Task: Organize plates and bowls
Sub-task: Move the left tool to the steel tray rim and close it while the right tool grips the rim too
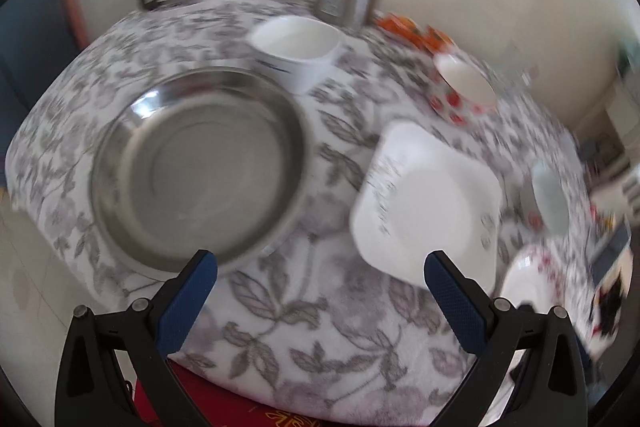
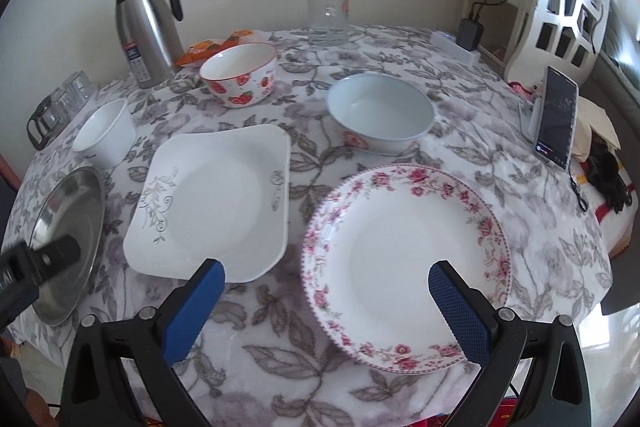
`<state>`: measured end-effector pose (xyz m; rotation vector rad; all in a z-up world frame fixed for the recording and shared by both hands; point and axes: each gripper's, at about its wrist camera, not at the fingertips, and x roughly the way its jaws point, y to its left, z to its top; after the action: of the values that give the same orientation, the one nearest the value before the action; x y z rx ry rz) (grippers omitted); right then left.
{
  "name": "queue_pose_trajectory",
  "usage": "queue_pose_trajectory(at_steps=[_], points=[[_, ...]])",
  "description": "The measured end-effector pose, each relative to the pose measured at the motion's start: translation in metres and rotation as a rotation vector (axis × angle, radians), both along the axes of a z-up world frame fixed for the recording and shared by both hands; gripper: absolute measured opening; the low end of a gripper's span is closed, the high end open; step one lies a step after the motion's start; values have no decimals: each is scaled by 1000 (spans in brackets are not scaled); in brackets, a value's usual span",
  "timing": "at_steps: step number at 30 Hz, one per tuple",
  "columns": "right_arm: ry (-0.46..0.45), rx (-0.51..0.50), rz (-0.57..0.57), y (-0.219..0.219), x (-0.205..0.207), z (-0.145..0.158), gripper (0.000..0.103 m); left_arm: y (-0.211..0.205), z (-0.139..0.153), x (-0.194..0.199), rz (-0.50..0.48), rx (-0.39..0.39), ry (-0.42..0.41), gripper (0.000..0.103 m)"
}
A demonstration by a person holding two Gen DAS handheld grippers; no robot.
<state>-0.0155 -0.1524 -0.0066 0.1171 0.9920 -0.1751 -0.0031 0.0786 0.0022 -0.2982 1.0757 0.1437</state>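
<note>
A steel plate (image 1: 196, 167) lies at the table's left; it also shows in the right wrist view (image 2: 68, 235). A white square plate (image 2: 212, 203) lies in the middle, also in the left wrist view (image 1: 428, 199). A round pink-flowered plate (image 2: 404, 263) lies at the front right. A strawberry bowl (image 2: 239, 74), a pale blue bowl (image 2: 380, 113) and a small white bowl (image 2: 106, 131) stand behind. My left gripper (image 1: 320, 279) is open and empty, between the steel and square plates. My right gripper (image 2: 326, 287) is open and empty above the flowered plate's near left rim.
A steel thermos jug (image 2: 144, 27), a glass mug (image 2: 327, 17), a snack packet (image 2: 208, 49) and small glasses (image 2: 60, 103) stand at the table's far side. A phone (image 2: 556, 117) leans at the right edge. The floral cloth (image 2: 280, 355) covers the table.
</note>
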Motion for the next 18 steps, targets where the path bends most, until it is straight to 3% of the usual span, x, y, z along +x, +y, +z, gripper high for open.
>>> queue_pose_trajectory(at_steps=[9, 18], points=[[-61, 109, 149, 54, 15, 3, 103, 84, -4, -2, 223, -82, -48, 103], [-73, 244, 281, 94, 29, -3, 103, 138, -25, -7, 332, -146, -73, 103]])
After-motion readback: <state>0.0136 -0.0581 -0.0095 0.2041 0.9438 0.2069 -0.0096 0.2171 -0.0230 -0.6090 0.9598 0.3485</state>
